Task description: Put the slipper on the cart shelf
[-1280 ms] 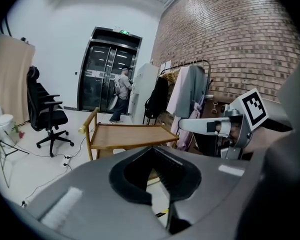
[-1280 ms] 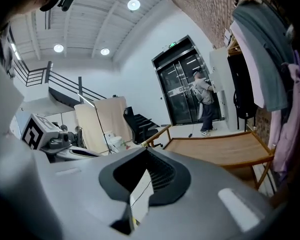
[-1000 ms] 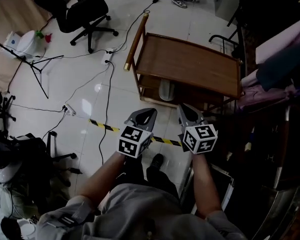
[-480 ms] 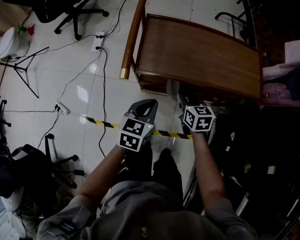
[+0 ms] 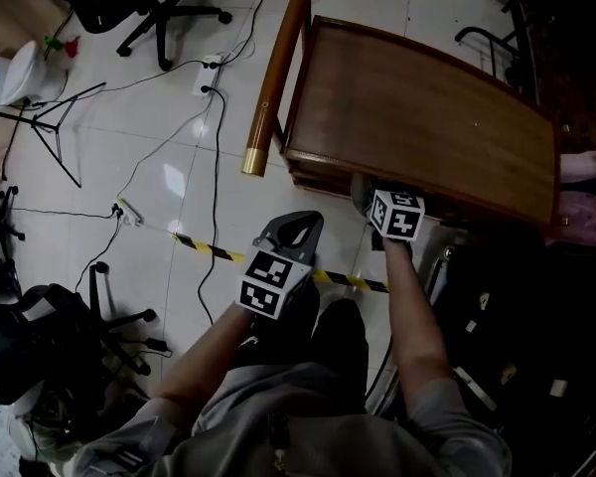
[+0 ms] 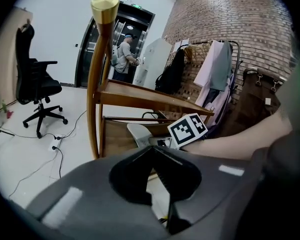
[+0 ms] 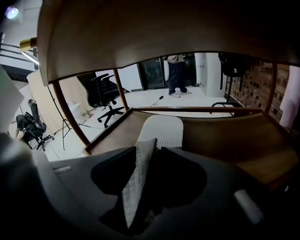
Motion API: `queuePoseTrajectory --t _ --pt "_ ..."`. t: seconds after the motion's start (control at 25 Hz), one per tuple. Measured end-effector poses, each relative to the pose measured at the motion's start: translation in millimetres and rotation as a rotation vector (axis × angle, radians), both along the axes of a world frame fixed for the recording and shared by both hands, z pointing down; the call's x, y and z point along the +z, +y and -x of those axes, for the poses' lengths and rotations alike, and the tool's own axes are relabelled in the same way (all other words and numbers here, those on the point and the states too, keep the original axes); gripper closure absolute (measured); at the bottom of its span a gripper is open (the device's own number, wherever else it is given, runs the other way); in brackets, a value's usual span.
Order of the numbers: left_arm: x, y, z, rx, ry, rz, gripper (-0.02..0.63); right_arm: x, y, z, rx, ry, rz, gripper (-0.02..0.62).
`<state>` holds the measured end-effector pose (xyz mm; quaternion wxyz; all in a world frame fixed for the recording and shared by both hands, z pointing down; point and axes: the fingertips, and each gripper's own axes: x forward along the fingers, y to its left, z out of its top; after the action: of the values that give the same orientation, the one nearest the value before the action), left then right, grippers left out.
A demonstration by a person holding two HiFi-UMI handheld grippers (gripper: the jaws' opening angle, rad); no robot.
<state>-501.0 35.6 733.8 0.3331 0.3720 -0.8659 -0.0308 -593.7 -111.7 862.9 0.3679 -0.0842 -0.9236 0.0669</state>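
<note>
Head view, cart: the wooden cart fills the 1 o'clock part of the frame, with its brass-capped post at 11 o'clock.
Head view, right gripper: the right gripper reaches under the cart's near edge, just right of centre, and its marker cube sits at the lip.
Head view, left gripper: the left gripper hangs over the floor at 6 o'clock of the cart, above the striped tape, well clear of the shelf.
Left gripper view, claw: the jaws are pressed together with nothing between them. At 12 o'clock, beyond them, a pale slipper lies on the lower shelf.
Right gripper view, claw: the jaws are clamped on a thin edge of the slipper.
Right gripper view, slipper: its ribbed sole runs out toward 12 o'clock and appears to lie on the cart shelf, under the cart's top.
Step, judged: the slipper is placed, or close to it, and release is not yet done.
Risk, drag: the grip is only an edge pinch, so pulling away before the jaws open fully could drag the slipper off the near lip.
Risk, knock: the top is low overhead, so lifting the gripper on the way out could knock it.
</note>
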Motion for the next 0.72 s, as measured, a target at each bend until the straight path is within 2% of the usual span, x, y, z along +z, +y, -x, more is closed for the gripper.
queuePoseTrajectory --t 0.04,0.2,0.44,0.56,0.72 --pt "1 0 -1 0.002 0.000 0.000 0.598 6 1 2 -0.005 0.012 -0.014 0.460" --pt "1 3 1 0.005 0.003 0.008 0.598 9 4 -2 -0.047 0.027 -0.065 0.574" --pt "-11 1 -2 0.007 0.036 0.011 0.598 -3 16 -44 -0.083 0.090 -0.019 0.586" --pt "-21 -6 -12 0.053 0.055 0.022 0.598 -18 19 -79 -0.074 0.117 0.009 0.586" --pt "-34 -19 -28 0.136 0.084 0.034 0.598 -50 15 -124 -0.012 0.133 0.031 0.586"
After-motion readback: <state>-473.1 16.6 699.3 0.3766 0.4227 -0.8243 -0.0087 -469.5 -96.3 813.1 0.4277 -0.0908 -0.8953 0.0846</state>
